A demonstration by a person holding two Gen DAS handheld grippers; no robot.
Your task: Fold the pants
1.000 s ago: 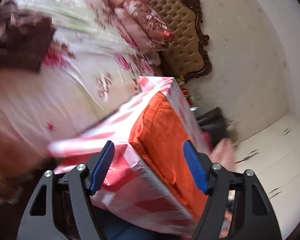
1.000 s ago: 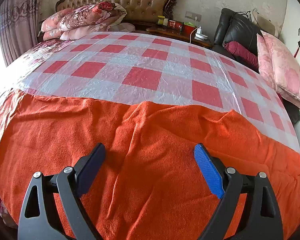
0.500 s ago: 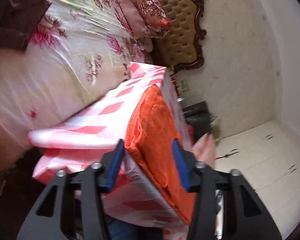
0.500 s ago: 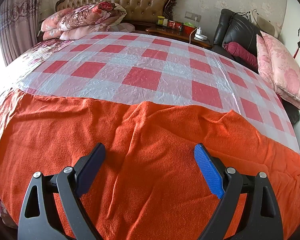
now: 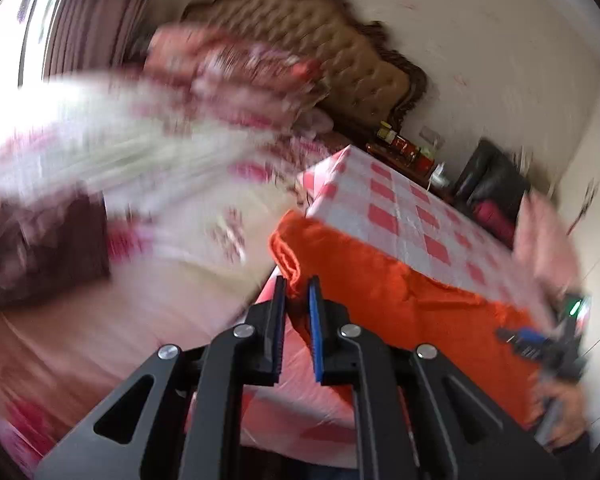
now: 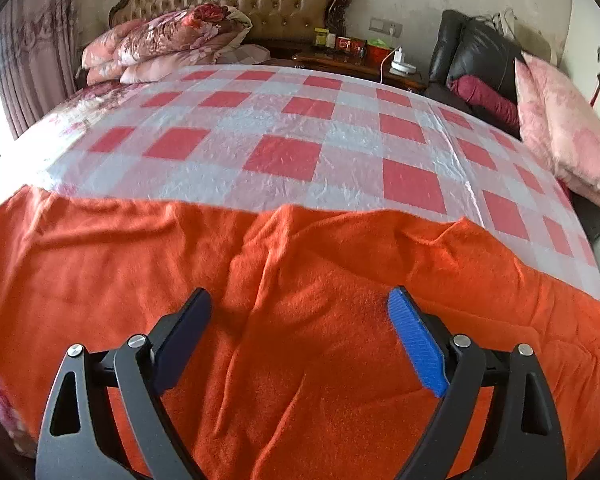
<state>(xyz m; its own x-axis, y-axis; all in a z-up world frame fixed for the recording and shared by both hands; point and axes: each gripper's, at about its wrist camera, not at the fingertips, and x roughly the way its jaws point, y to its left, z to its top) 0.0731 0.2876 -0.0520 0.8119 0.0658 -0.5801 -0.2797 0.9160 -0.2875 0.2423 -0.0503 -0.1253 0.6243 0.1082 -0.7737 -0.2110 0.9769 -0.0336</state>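
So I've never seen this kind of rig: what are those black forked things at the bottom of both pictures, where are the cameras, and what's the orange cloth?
No robot here. A person holds a two-finger claw in each hand, and each claw carries a fisheye camera looking out along its fingers, so the black prongs with blue pads are the claw itself.

The blurred picture is from the left claw. Its fingers are closed on an edge of the orange pants, at their end by the side of the bed. The blur means it is moving. At the right edge of that picture you can see the person's other hand with the right claw.

The sharp picture is from the right claw. It is open and holds nothing, hovering over the pants, which lie spread across a red-and-white checked sheet on the bed.
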